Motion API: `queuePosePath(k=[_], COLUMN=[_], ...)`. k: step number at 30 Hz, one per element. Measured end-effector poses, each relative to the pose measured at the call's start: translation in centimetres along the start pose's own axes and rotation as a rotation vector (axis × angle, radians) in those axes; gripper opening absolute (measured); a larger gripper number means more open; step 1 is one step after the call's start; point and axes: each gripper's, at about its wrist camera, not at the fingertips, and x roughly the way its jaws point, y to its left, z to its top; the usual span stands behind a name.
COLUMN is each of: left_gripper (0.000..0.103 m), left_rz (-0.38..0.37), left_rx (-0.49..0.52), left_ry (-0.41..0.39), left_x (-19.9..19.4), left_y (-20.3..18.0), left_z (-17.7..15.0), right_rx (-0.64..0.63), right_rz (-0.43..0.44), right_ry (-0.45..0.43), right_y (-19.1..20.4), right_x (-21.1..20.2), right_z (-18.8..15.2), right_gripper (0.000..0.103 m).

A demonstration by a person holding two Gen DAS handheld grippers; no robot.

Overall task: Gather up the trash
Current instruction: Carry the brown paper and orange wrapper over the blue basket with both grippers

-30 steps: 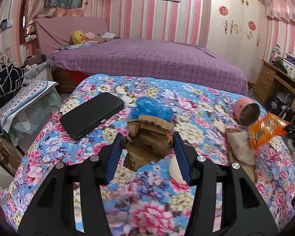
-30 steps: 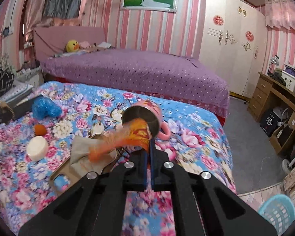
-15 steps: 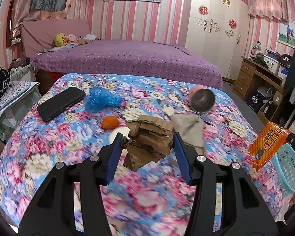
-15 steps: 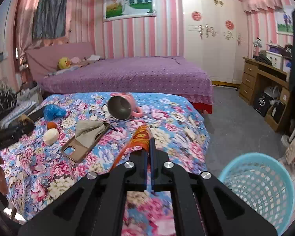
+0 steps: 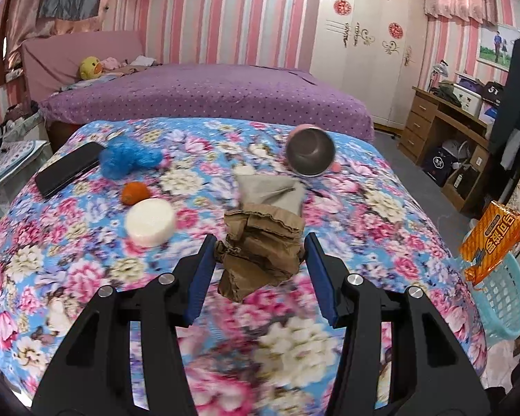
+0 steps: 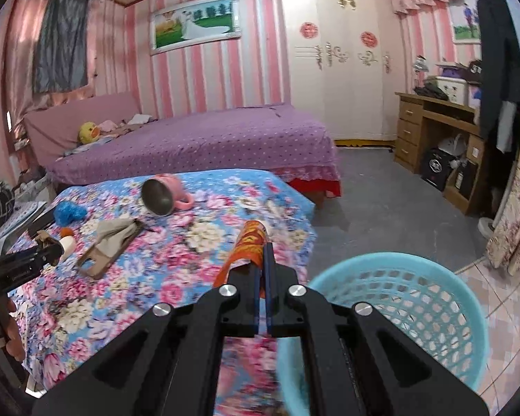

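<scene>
Left gripper (image 5: pixel 260 270): crumpled brown paper (image 5: pixel 261 249) is pinched between the 2 blue pads, jaws about half spread, held above the near part of the floral bedspread (image 5: pixel 86 277).
Right gripper (image 6: pixel 262 277): jaws pressed together on 1 end of an orange snack wrapper (image 6: pixel 248 246); the wrapper juts forward past the fingertips.
Wrapper position: seen from the left wrist view, it hangs off the bed's right edge, over the rim of the blue basket (image 5: pixel 513 294).
Basket: light blue mesh plastic, placed on the floor just beside the bed's corner; what lies inside cannot be told.
Blue plastic wad (image 5: pixel 128 157): left on the bedspread, just beside a black phone (image 5: pixel 69 168) at the far left.
Orange ball-like item (image 5: pixel 134 192): set between the blue wad and a white round disc (image 5: pixel 150 222); it appears to touch the disc.
Grey cloth (image 5: pixel 270 190): draped over a brown phone case (image 6: pixel 100 260), mid bed.
Pink mug (image 5: pixel 310 152): tipped on its side, metal-lined mouth turned toward the left camera, far side of the spread.
Background: purple dotted bed (image 6: pixel 208 142) behind, white wardrobe (image 6: pixel 343 69) and wooden desk (image 6: pixel 433 128) at right.
Person: part of a hand (image 6: pixel 10 339) is visible at the left edge of the right wrist view, behind the left gripper.
</scene>
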Motion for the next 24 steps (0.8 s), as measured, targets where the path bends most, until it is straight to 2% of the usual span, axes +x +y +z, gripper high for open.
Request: queuePosePath(k=[13,19,24], left_gripper=[0.051,0.051,0.051], left_rz=[-0.049,-0.081,-0.164], left_rx=[0.061,0.099,0.107], left_ry=[0.003,-0.023,-0.004], left_x=[1.6,1.3,1.6], left_y=[-7.1,-11.0,-15.1], left_z=[-0.2,0.5,0.1], right_rx=[0.061,0.059,0.052], right_rz=[-0.125,-0.162,-0.195], right_ry=[0.071,0.088,0.094], right_y=[-9.4,-11.9,-13.6], right_x=[0.8,0.4,-0.6], right_z=[-1.4,-2.0,-2.5], right_gripper=[0.002,0.002,0.002])
